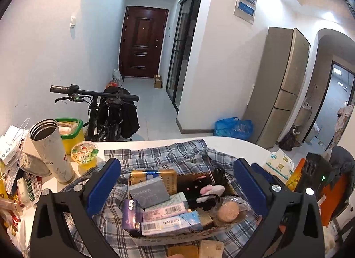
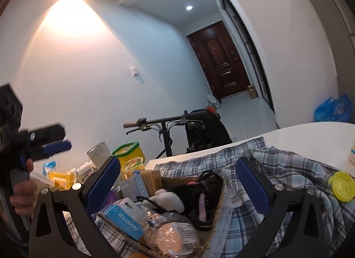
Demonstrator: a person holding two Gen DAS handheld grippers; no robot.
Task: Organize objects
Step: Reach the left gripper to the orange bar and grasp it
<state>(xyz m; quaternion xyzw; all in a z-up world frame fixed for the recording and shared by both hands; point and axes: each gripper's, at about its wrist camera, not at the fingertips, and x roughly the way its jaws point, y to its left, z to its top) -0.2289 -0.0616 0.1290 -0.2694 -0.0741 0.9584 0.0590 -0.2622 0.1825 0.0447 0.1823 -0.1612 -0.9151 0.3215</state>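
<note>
While the cardboard box (image 1: 177,209) sits low in the centre of both wrist views on a plaid cloth (image 1: 168,153), we see it packed with small cartons, a grey box (image 1: 149,191), a black and pink plush toy (image 1: 205,191) and a wrapped round bun (image 1: 228,211). The left gripper (image 1: 177,182) stands spread wide in its own view, its blue pads either side of the box and nothing clasped. The right gripper (image 2: 177,182) is likewise released, jaws fully apart above the box. At the left edge of the right wrist view, the left gripper appears again, blurred, held by a hand (image 2: 22,193). In the lower left of the left wrist view a steel tumbler (image 1: 52,149) stands open beside a jelly cup (image 1: 84,152). A yellow lid (image 2: 341,188) lies on the cloth at the right, possibly a cup's cover.
</note>
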